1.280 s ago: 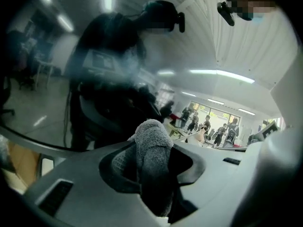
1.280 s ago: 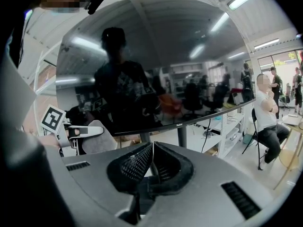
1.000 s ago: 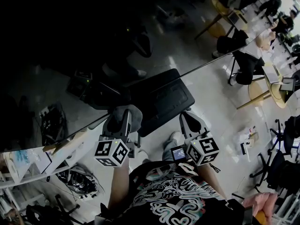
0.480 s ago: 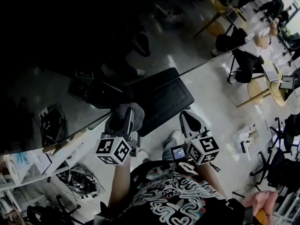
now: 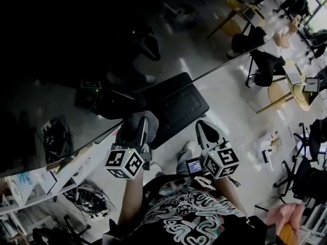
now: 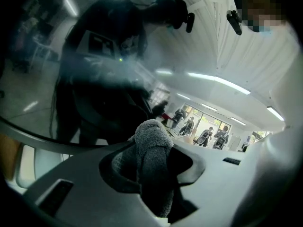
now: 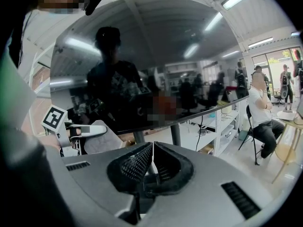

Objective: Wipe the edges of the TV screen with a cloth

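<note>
Cloth, head view: grey cloth clamped in left gripper, at the lower edge of TV screen; that edge runs diagonally up-right.
Left gripper view: jaws pinch the cloth, glass directly ahead.
Right gripper view: right gripper closed, empty, short of the edge.

The TV screen walls off everything ahead of both grippers; the only run is along its lower edge, slanting up to the right. Under that edge stand 2 posts and a dark base slab (near the left gripper and its cloth). To the left, white shelves crowd in. A gap separates the left gripper from the right gripper. Open floor lies rightward, up to the chairs.
</note>
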The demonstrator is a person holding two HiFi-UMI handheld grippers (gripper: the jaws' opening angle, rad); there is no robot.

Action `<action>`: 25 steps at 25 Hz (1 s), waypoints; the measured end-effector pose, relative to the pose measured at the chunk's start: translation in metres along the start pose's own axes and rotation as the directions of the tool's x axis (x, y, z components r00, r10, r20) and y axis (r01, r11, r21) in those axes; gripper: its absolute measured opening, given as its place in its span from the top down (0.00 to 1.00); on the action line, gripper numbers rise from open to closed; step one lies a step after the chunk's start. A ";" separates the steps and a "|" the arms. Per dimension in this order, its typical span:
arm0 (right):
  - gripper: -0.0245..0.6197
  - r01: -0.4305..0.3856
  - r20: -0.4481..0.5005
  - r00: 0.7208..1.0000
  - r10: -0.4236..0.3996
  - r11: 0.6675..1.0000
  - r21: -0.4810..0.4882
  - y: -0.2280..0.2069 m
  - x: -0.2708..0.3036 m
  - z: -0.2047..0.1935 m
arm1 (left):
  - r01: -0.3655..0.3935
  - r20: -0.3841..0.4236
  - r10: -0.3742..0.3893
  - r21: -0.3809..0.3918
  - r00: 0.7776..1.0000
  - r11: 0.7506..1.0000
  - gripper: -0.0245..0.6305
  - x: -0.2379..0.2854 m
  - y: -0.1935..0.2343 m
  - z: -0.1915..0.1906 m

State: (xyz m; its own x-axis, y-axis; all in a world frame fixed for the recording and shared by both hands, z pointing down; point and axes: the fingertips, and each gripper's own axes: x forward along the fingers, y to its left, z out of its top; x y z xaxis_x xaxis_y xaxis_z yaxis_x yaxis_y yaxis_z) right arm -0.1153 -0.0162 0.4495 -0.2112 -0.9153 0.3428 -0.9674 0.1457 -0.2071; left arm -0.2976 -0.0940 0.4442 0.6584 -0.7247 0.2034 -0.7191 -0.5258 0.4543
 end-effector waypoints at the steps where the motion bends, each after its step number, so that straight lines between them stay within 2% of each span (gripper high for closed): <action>1: 0.91 0.003 0.000 1.000 -0.003 1.000 0.003 -0.001 0.000 0.000 | 0.003 -0.002 -0.003 -0.002 1.000 1.000 0.73 0.001 -0.001 0.000; 25: 0.91 0.064 0.009 0.998 -0.064 0.998 0.024 -0.031 -0.007 0.004 | 0.093 -0.023 -0.094 -0.031 0.995 0.995 0.74 0.035 -0.030 -0.007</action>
State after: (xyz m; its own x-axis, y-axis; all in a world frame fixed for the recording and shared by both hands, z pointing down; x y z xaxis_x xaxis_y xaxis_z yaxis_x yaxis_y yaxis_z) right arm -0.0831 -0.0159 0.4496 -0.1476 -0.9263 0.3467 -0.9752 0.0779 -0.2069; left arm -0.2515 -0.1001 0.4439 0.7278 -0.6618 0.1798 -0.6476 -0.5768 0.4980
